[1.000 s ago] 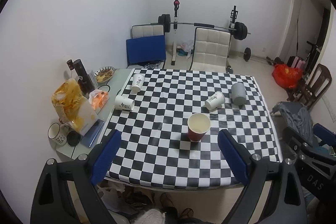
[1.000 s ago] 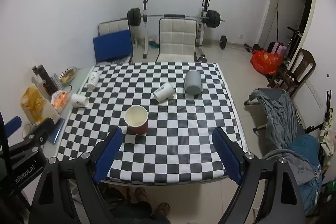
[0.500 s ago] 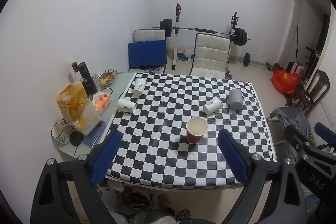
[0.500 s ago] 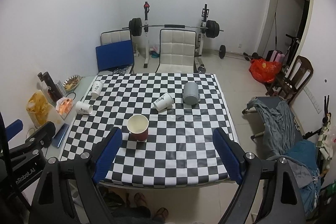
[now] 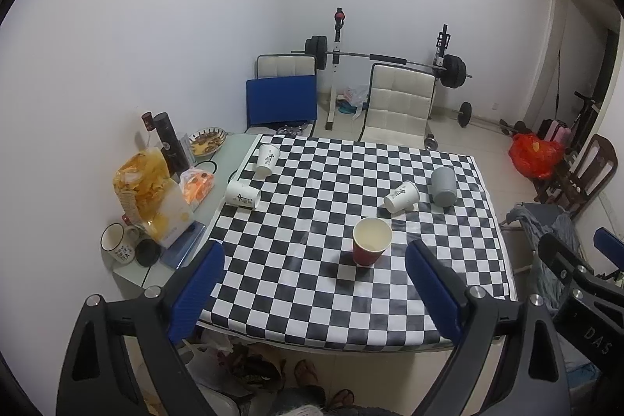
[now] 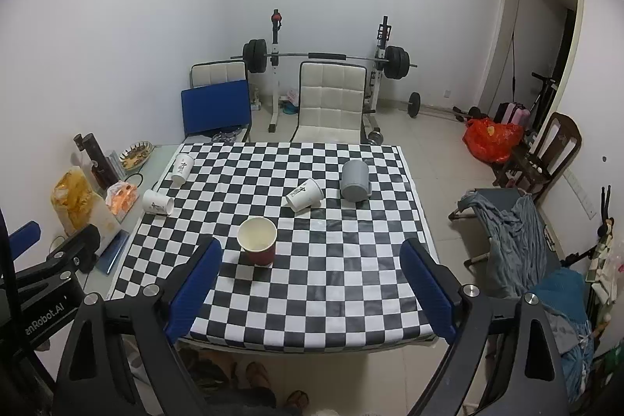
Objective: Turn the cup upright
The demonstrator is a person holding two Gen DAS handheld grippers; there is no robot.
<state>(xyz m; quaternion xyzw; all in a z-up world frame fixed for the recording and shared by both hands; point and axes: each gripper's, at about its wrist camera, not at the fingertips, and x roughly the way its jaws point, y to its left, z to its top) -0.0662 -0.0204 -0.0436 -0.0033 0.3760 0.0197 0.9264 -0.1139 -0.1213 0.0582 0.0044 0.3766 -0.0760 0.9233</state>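
A red paper cup point(image 5: 371, 245) stands upright on the checkered table point(image 5: 312, 291); it also shows in the right wrist view point(image 6: 257, 241). Three white paper cups lie on their sides: one mid-right point(image 5: 401, 196) point(image 6: 304, 195), two at the far left point(image 5: 243, 194) point(image 5: 268, 159). A grey mug point(image 5: 443, 186) point(image 6: 354, 180) lies tipped. My left gripper point(image 5: 314, 289) is open and empty, above the table's near edge. My right gripper point(image 6: 310, 293) is open and empty beside it.
A side shelf point(image 5: 128, 266) at the left holds a snack bag point(image 5: 144, 182), a mug point(image 5: 117, 248), a dark bottle point(image 5: 169, 143) and a plate point(image 5: 206, 139). Chairs point(image 5: 397, 108) and a barbell rack point(image 5: 390, 59) stand behind. A clothes-covered chair point(image 6: 514, 240) stands at the right.
Both grippers have pulled back and up from the table, so it looks smaller and farther. The cups have not moved.
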